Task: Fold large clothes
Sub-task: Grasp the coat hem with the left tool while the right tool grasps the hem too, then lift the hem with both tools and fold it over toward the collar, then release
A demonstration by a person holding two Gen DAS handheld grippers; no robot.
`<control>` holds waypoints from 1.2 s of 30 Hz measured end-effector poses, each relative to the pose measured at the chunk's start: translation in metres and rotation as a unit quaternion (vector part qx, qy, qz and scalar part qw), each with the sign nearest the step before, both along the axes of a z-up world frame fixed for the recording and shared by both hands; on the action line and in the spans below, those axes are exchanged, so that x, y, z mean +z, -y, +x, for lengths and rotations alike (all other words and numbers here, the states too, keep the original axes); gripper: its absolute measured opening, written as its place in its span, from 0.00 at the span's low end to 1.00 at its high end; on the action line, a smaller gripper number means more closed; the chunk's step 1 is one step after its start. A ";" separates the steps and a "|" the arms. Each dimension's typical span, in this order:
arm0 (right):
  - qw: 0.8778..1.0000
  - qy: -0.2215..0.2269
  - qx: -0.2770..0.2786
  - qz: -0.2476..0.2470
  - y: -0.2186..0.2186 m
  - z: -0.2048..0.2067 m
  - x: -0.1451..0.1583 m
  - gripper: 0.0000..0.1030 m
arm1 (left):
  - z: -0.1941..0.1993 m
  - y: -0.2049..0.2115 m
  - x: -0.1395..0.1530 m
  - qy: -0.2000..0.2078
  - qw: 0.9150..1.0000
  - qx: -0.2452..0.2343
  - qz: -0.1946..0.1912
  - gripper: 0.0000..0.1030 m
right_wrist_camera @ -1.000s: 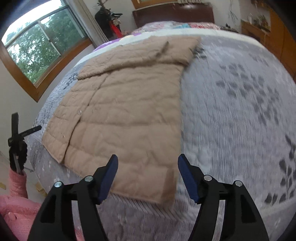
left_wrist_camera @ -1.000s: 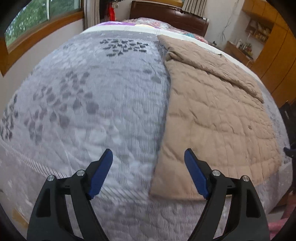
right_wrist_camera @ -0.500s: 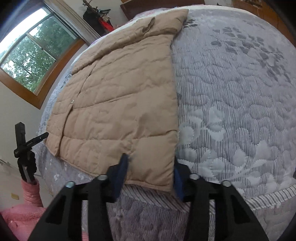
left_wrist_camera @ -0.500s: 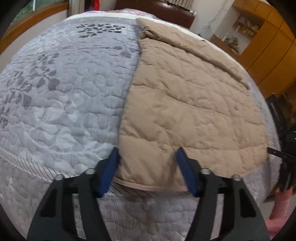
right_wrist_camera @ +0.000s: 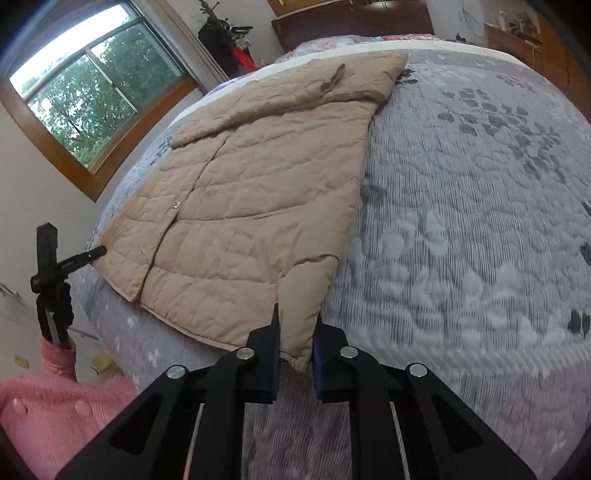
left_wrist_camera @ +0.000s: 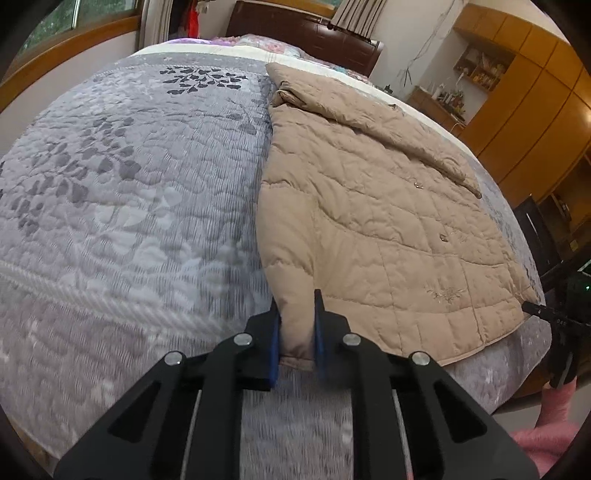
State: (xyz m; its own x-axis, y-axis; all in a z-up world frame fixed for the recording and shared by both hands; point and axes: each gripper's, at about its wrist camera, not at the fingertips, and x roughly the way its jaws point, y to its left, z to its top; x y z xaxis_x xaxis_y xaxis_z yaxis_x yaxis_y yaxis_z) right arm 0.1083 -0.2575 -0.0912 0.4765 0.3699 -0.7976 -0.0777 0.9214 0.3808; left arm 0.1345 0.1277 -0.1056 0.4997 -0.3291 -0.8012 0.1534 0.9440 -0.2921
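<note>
Your left gripper has its blue pads on either side of the near left corner of the tan quilted coat, and the jaws are closing in on it, with the puffy hem corner bunched up between them. Same story on the other side: your right gripper is squeezing down on the near right corner of the coat, fabric pinched between the pads and the corner tip poking out below them.

From there the coat runs away from you up the bed, lying pretty flat on the grey leaf-pattern quilt, hem at the near edge and collar end toward the dark wooden headboard. A sleeve is folded across the upper part, and you can see a couple of snap buttons along the front opening.

In the left view your other gripper peeks in at the right edge, beside the coat's far corner, with a bit of pink sleeve under it. The right view shows the mirror of that on the left, plus a window with trees outside. Orange-brown wooden cabinets stand off to the right of the bed.
</note>
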 end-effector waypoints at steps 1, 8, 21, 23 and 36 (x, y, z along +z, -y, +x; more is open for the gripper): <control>1.000 -0.003 0.001 -0.003 -0.002 -0.005 -0.003 0.13 | -0.003 0.000 -0.002 -0.002 1.000 0.000 0.003 0.13; 1.000 -0.027 -0.006 0.007 0.007 -0.006 -0.027 0.12 | -0.004 -0.002 -0.028 -0.025 0.999 0.019 0.012 0.13; 0.996 0.046 0.042 -0.062 0.009 0.067 0.102 0.10 | 0.064 0.026 0.083 0.075 0.997 -0.004 0.007 0.11; 0.994 0.051 0.042 -0.082 0.009 0.097 0.123 0.10 | 0.094 0.032 0.094 0.080 0.997 -0.006 0.011 0.11; 0.992 -0.010 -0.008 -0.126 0.034 0.282 0.138 0.10 | 0.276 0.070 0.109 0.081 0.993 0.049 0.076 0.11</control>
State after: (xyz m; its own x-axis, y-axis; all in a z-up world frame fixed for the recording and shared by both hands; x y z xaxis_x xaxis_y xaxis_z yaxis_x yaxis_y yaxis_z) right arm 0.3900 -0.2917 0.0466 0.4637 0.1497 -0.8733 -0.0564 0.9886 0.1395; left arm 0.4107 0.0581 0.0039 0.6500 -0.1544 -0.7441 0.0927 0.9879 -0.1241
